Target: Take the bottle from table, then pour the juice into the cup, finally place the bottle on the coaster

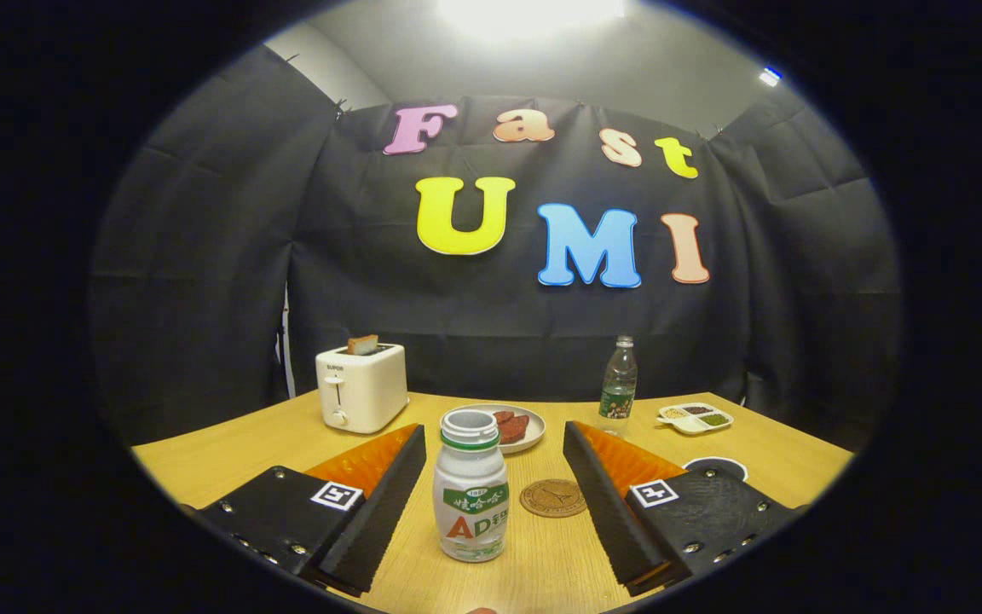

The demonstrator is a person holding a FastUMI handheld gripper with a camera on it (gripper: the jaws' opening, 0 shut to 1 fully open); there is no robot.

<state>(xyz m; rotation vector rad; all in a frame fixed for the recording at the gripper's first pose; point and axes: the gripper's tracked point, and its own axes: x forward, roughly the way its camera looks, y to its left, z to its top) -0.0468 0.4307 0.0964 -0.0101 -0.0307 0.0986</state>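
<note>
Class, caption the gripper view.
Open gripper straddles the upright white bottle on the table, coaster beside it.

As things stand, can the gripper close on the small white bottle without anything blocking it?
Probably yes. The gripper is open, and the white bottle stands upright between its fingers with a gap on each side. The coaster lies flat beside the bottle, and the plate sits beyond it, so neither blocks the fingers.

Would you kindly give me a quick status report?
Hand-held gripper open, fingers either side of bottle. Bottle upright on table, uncapped, not gripped. Coaster just beyond.
</note>
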